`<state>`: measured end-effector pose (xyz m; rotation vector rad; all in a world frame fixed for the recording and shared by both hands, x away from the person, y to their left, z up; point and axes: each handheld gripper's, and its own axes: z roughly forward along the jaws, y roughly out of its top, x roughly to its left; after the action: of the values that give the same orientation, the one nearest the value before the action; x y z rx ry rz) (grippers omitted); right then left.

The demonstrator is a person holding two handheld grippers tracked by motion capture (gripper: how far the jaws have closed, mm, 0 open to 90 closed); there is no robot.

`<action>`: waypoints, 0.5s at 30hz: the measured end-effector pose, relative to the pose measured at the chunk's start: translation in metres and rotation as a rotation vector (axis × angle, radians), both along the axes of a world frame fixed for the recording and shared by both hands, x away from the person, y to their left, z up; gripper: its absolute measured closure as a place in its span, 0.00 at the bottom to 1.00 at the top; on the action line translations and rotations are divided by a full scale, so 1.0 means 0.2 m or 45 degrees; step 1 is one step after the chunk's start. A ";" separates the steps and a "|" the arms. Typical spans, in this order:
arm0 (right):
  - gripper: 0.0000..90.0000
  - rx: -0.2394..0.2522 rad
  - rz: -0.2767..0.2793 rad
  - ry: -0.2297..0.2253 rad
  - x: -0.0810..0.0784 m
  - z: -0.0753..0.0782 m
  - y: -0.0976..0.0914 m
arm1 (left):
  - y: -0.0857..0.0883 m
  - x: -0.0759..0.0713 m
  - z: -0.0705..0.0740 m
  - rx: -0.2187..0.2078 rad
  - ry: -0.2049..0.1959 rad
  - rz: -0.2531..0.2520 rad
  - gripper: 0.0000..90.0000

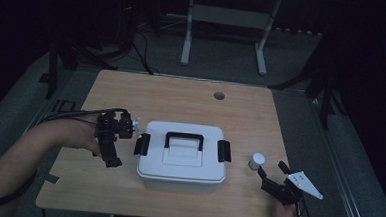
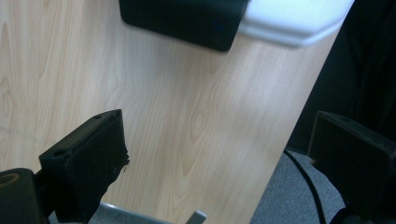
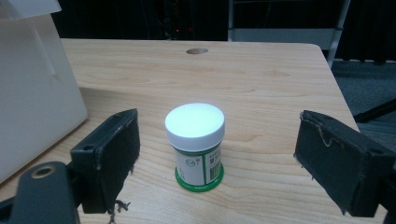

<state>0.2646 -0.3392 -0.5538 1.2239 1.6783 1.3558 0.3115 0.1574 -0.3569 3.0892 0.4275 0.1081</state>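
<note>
A white lidded box (image 1: 182, 158) with a black handle (image 1: 184, 138) and black side latches sits mid-table. My left gripper (image 1: 111, 155) hovers just left of it, open, jaws pointing down at the wood. In the left gripper view its jaws (image 2: 219, 130) are wide apart over bare tabletop, with the box's left latch (image 2: 187, 21) and lid corner (image 2: 299, 18) ahead. A small white-capped jar (image 1: 256, 161) with a green label stands upright to the right of the box. My right gripper (image 1: 272, 169) is open just in front of it; the jar (image 3: 195, 144) sits between the jaws (image 3: 217, 122), untouched.
The wooden table (image 1: 131, 95) has a cable hole (image 1: 219, 95) near its far edge. The box's wall (image 3: 32, 93) is close on the left of the right gripper. A white desk frame (image 1: 187, 38) stands on the floor beyond. Cables trail off the left side.
</note>
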 end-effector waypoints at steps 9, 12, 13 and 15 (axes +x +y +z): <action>0.15 0.006 0.002 -0.001 0.00 0.00 0.00 | -0.10 0.07 0.00 -0.007 0.030 -0.038 0.04; 0.15 0.007 0.001 -0.002 0.00 0.00 0.00 | -0.14 0.08 0.00 -0.010 0.032 -0.055 0.04; 0.15 0.006 0.002 -0.001 0.00 0.00 0.00 | -0.15 0.09 0.00 -0.014 0.041 -0.052 0.04; 0.15 0.008 0.001 -0.004 0.00 0.00 0.00 | -0.17 0.10 0.00 -0.011 0.045 -0.068 0.04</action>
<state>0.2644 -0.3400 -0.5539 1.2244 1.6735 1.3640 0.3317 0.1235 -0.3571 3.0951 0.3457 0.0501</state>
